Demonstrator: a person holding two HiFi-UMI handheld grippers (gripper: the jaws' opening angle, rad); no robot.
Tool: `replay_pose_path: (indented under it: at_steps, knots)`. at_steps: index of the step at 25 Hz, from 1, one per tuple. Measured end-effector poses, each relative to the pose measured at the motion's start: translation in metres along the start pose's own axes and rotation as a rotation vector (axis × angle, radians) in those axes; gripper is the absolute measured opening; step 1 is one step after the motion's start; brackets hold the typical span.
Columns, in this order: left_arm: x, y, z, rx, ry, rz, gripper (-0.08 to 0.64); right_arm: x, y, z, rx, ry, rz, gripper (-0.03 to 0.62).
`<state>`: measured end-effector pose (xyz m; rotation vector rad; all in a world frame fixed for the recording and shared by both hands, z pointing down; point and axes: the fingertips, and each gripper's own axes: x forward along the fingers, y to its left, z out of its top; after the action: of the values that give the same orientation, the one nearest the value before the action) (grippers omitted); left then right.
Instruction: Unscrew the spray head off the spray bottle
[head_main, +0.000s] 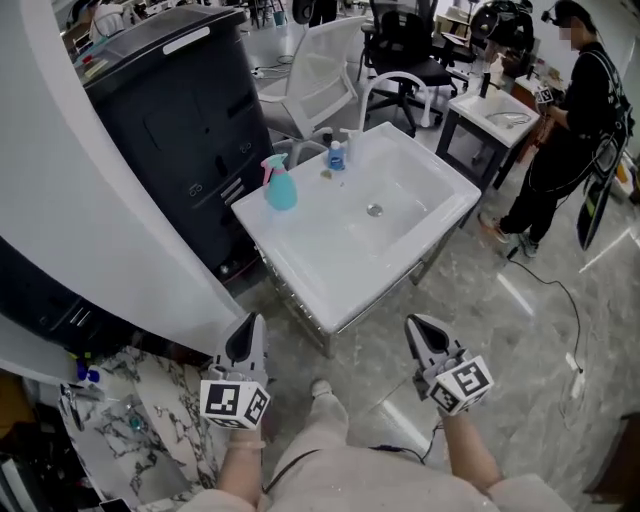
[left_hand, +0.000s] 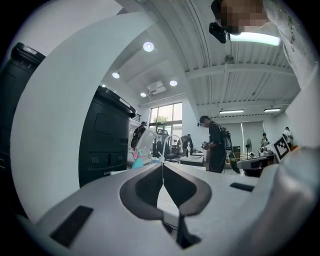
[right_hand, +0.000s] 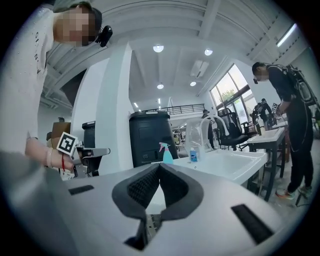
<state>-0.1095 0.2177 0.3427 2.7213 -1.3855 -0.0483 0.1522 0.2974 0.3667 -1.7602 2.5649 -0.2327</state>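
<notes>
Teal spray bottle (head_main: 280, 190), pink spray head (head_main: 272, 166) on it, stands upright at the white counter's (head_main: 292, 252) far-left corner. Small blue bottle (head_main: 337, 156) sits on the counter's back edge, near the spray bottle. Left gripper (head_main: 251, 323) and right gripper (head_main: 416, 326) are both off the counter's near edge, well apart from the spray bottle and pointing toward the counter. Both grippers have jaws closed tip to tip with nothing between them.

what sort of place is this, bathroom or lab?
Probably an open-plan office or lab, not a bathroom: a free-standing white sink, office chairs behind it, and another person standing at a second sink.
</notes>
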Motion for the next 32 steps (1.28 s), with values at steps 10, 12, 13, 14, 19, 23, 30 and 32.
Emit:
replay_pose_path:
  at_steps: [10,12,13,14,19,23,30,32]
  knots:
    - [0.079,0.073,-0.009,-0.02,0.014,0.009,0.006,0.127,-0.025,0.011,-0.031,0.049,0.037,0.004]
    - [0.088,0.082,-0.014,-0.032,0.027,0.016,0.006,0.145,-0.027,0.012,-0.053,0.079,0.047,0.004]
    - [0.092,0.084,-0.017,-0.039,0.035,0.018,0.006,0.153,-0.029,0.013,-0.06,0.091,0.055,0.004]
    - [0.096,0.085,-0.02,-0.044,0.041,0.019,0.006,0.16,-0.031,0.014,-0.062,0.097,0.064,0.004]
    - [0.124,0.093,-0.026,-0.072,0.047,0.045,0.006,0.211,-0.045,0.023,-0.066,0.099,0.135,0.003]
    - [0.147,0.091,-0.02,-0.083,0.045,0.03,0.006,0.248,-0.049,0.026,-0.078,0.119,0.216,0.004]
    - [0.184,0.098,-0.035,-0.16,0.057,0.077,0.008,0.309,-0.061,0.038,-0.101,0.13,0.352,0.004]
    - [0.193,0.098,-0.04,-0.154,0.061,0.091,0.008,0.324,-0.064,0.038,-0.094,0.14,0.38,0.004]
